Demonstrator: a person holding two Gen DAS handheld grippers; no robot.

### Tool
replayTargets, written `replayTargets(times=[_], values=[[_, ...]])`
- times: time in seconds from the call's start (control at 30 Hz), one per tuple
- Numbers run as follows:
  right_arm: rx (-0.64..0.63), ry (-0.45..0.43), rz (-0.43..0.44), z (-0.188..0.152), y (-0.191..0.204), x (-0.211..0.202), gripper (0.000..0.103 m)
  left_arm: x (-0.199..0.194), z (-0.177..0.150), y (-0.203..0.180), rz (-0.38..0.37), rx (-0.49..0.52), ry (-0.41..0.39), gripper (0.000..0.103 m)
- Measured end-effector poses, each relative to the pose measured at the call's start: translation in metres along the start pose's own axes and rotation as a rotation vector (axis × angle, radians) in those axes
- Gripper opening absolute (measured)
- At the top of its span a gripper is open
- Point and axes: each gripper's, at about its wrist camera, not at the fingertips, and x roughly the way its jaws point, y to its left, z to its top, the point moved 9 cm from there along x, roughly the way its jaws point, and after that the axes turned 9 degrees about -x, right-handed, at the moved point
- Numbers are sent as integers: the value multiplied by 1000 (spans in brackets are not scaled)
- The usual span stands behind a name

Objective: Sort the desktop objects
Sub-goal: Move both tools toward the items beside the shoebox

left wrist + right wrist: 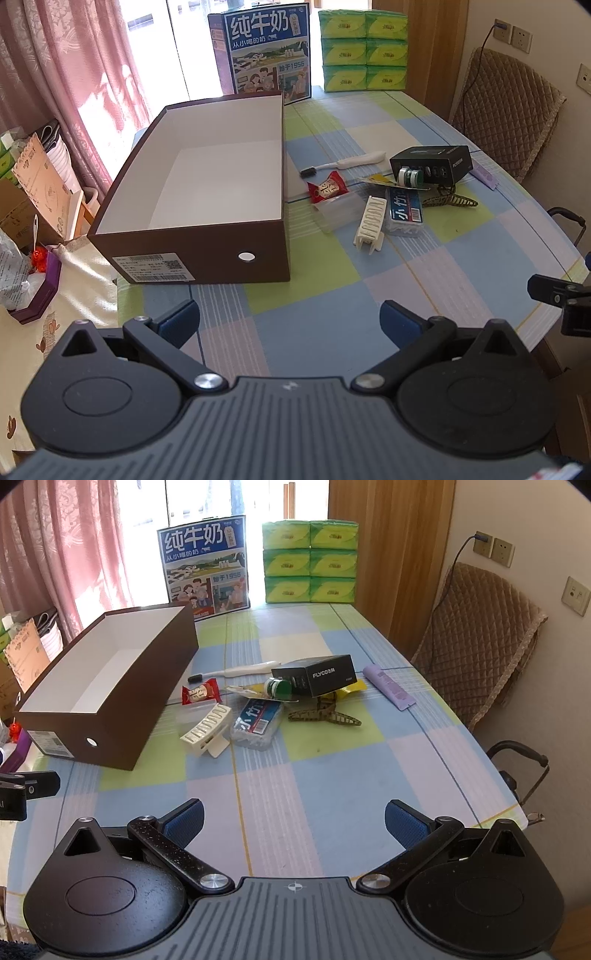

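Open box [110, 686] is set on the table [332, 775] at left — loose items are clustered just right of it: toothbrush [240, 671] behind, hair clip [207, 731] in front.

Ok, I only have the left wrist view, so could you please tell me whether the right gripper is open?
Observer: Yes, the right gripper is open and holds nothing; only bare tablecloth lies between its fingers.
Operator: Thank you. What is the purple bit behind the black box?
Observer: A purple tube, lying flat beside the box.
Operator: And does the yellow packet run under the box?
Observer: It seems so; a yellow end shows again at the box's far side, next to the tube.
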Motion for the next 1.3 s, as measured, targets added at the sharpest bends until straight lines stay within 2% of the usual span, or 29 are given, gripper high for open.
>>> replayTargets(times=[0.33, 0.6, 0.9, 1.0, 1.17, 1.3], values=[[0, 6, 10, 3, -9, 7, 101, 6, 2, -5, 1, -4, 3, 102], [-21, -23, 35, 11, -23, 14, 101, 14, 12, -24, -8, 4, -9, 102], [-19, 9, 128, 22, -52, 41, 101, 37, 24, -48, 3, -5, 7, 102], [-26, 18, 129, 26, -67, 51, 101, 46, 29, -57, 5, -16, 7, 102], [-41, -26, 132, 41, -92, 63, 101, 59, 38, -75, 9, -14, -6, 102], [-36, -116, 165, 55, -111, 69, 101, 72, 44, -87, 3, -29, -12, 102]])
